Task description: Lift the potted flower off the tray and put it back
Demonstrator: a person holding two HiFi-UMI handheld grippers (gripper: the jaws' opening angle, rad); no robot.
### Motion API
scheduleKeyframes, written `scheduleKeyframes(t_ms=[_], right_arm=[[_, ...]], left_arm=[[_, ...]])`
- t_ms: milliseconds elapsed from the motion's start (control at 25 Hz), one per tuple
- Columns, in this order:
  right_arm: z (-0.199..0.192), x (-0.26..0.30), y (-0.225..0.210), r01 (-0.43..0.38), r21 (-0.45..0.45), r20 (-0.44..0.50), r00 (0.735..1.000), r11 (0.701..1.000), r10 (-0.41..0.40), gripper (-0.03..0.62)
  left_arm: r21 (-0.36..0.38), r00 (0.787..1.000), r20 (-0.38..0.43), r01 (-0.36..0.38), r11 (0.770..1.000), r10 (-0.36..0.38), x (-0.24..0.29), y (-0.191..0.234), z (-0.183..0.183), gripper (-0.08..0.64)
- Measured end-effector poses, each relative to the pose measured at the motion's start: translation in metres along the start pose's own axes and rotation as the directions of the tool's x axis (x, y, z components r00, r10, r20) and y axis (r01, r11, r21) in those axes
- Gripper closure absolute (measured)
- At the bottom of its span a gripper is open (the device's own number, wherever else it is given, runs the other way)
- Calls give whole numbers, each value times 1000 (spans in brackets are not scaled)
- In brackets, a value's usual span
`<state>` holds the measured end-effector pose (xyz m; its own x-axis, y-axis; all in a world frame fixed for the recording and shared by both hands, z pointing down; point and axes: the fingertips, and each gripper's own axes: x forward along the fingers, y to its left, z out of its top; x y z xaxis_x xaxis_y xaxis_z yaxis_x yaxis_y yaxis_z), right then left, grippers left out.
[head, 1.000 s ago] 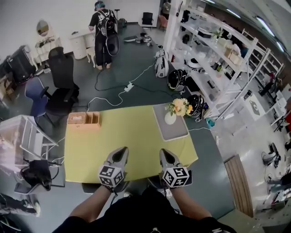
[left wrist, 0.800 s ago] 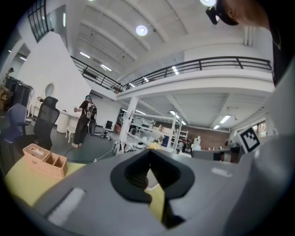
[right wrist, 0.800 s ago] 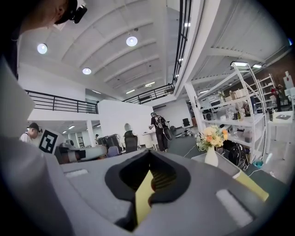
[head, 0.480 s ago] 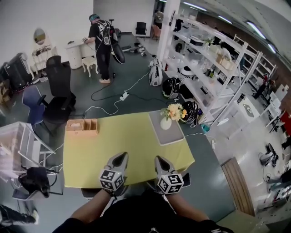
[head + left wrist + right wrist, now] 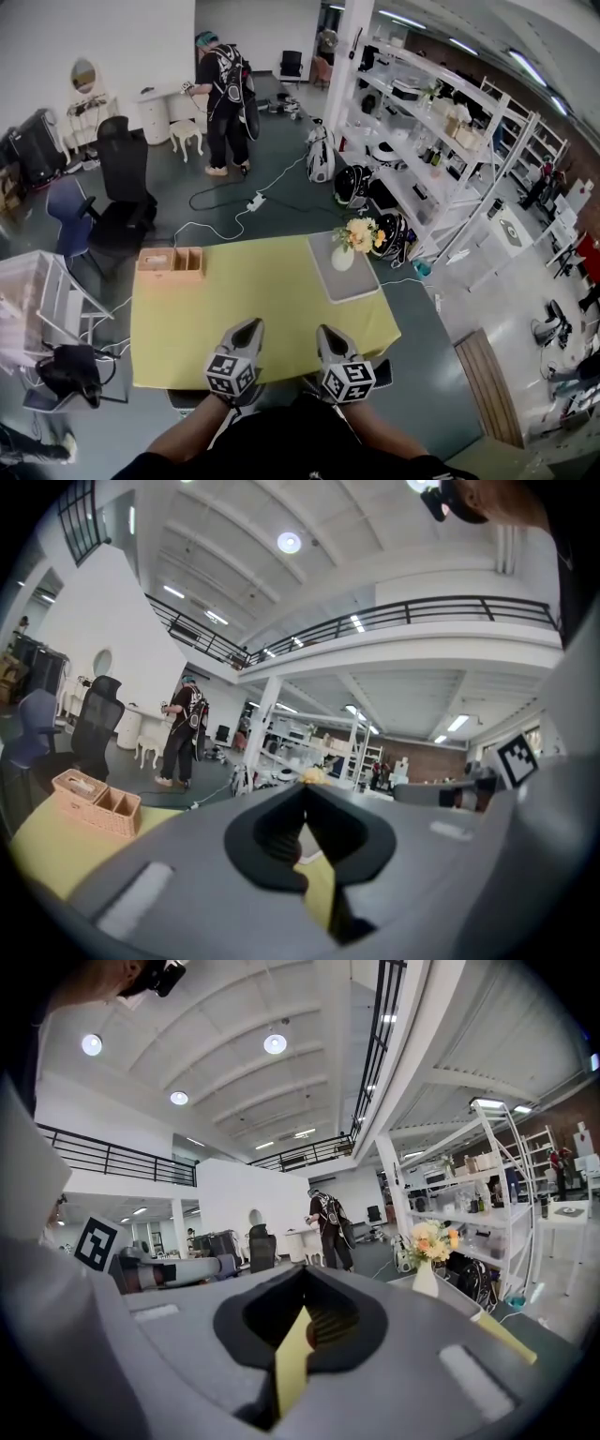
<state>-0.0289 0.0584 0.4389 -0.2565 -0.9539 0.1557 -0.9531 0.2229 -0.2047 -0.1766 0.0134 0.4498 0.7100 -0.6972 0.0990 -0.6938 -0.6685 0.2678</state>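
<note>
Both the left gripper (image 5: pixel 246 326) and the right gripper (image 5: pixel 329 331) hover empty, jaws together, at the near edge of the yellow table (image 5: pixel 234 291). Spread your right jaws, then grip low on the white vase of yellow flowers (image 5: pixel 344 256), upright on the far grey tray (image 5: pixel 362 279).

Brightly and evenly lit from round ceiling lamps (image 5: pixel 275 1043) overhead, with soft shadows and the pale floor (image 5: pixel 487 281) washed light at the right. Heavily fisheye-bent toward every edge, black in the corners of both gripper views. Sharp on the far room, blurred on the near left gripper (image 5: pixel 302 789) and right gripper (image 5: pixel 305 1271).
</note>
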Motion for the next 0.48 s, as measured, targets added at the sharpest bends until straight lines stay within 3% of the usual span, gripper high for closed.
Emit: scheduleKeyframes(t_ms=[480], right_arm=[[-6, -2, 6, -2, 31, 1, 1000, 1000, 2, 591]], left_arm=[[-5, 1000, -8, -10, 1000, 10, -9, 4, -7, 552]])
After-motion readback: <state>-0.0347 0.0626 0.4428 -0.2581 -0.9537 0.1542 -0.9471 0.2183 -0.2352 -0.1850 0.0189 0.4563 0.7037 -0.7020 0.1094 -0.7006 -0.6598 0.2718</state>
